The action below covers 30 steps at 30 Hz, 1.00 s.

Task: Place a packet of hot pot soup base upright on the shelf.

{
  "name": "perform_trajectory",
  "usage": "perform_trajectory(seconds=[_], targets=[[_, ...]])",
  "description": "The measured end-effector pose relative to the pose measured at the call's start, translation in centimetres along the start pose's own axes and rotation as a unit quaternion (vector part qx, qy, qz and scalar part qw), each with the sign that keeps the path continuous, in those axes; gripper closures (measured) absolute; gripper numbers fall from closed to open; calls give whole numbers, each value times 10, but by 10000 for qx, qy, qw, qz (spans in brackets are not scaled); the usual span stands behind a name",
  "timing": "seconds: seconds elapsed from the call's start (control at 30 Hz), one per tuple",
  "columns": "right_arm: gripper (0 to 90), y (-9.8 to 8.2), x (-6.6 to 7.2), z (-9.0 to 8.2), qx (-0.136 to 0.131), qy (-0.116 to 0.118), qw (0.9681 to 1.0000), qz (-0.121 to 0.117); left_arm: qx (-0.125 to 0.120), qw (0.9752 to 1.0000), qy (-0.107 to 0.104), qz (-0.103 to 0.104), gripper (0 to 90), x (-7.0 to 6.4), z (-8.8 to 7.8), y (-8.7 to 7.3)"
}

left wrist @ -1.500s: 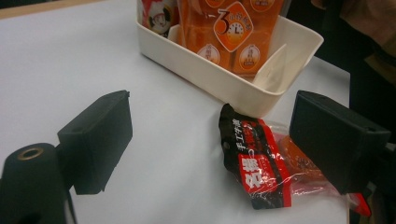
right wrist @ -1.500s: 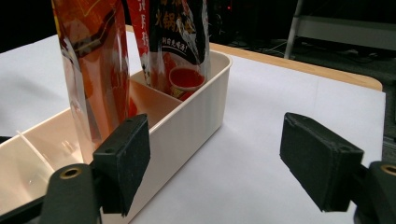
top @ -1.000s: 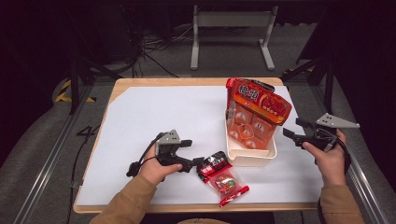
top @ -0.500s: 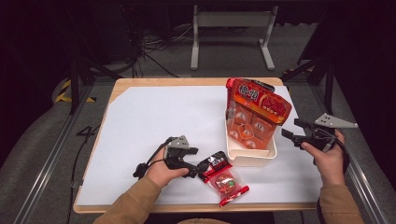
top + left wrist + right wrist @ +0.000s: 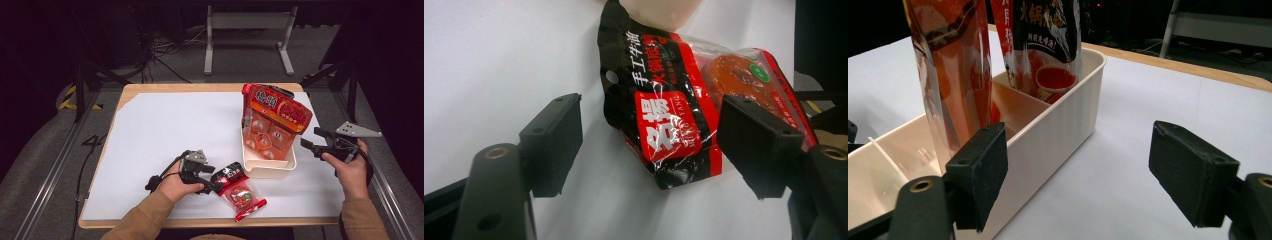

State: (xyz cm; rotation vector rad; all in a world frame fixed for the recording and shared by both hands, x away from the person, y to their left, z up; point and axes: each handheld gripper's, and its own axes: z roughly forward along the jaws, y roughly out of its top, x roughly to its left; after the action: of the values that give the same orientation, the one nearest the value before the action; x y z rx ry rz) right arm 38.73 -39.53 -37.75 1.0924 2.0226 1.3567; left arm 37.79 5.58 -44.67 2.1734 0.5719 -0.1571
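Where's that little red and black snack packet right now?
The packet lies flat on the white table cover near the front edge, just ahead of the cream tray, between the left gripper's open jaws.

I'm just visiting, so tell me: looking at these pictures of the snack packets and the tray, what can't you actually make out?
- Small packet: in the left gripper view the frame's top edge crops it, and the right-hand jaw covers part of its clear end.
- Cream tray: in the right gripper view the standing packets hide its inside; in the high view the big orange packet does.
- Packet lettering: too small in the high view.
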Motion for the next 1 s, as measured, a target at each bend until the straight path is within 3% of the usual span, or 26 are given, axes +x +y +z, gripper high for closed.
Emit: perform_trajectory(seconds=[0.23, 0.47, 0.63, 0.73, 0.8, 1.0], targets=[[244, 0, 1, 2, 18, 7, 10000, -11, 180, 9997, -175, -33, 343, 0, 3, -1], [243, -2, 1, 4, 79, 12, 9999, -72, 282, 9994, -215, -3, 377, 0, 4, -1], [246, -2, 2, 5, 111, 17, 9999, -75, 326, 9992, -240, 4, 493, 0, 4, -1], [251, -2, 2, 5, 109, 17, 9999, -82, 350, 9992, -192, 24, 516, -1, 4, -1], [257, -2, 2, 5, 128, 1, 9999, -113, 370, 9989, -291, 1, 584, -1, 4, -1], [265, -2, 2, 5, 142, -1, 9998, -155, 297, 9993, -209, -42, 785, 0, 3, 1]])
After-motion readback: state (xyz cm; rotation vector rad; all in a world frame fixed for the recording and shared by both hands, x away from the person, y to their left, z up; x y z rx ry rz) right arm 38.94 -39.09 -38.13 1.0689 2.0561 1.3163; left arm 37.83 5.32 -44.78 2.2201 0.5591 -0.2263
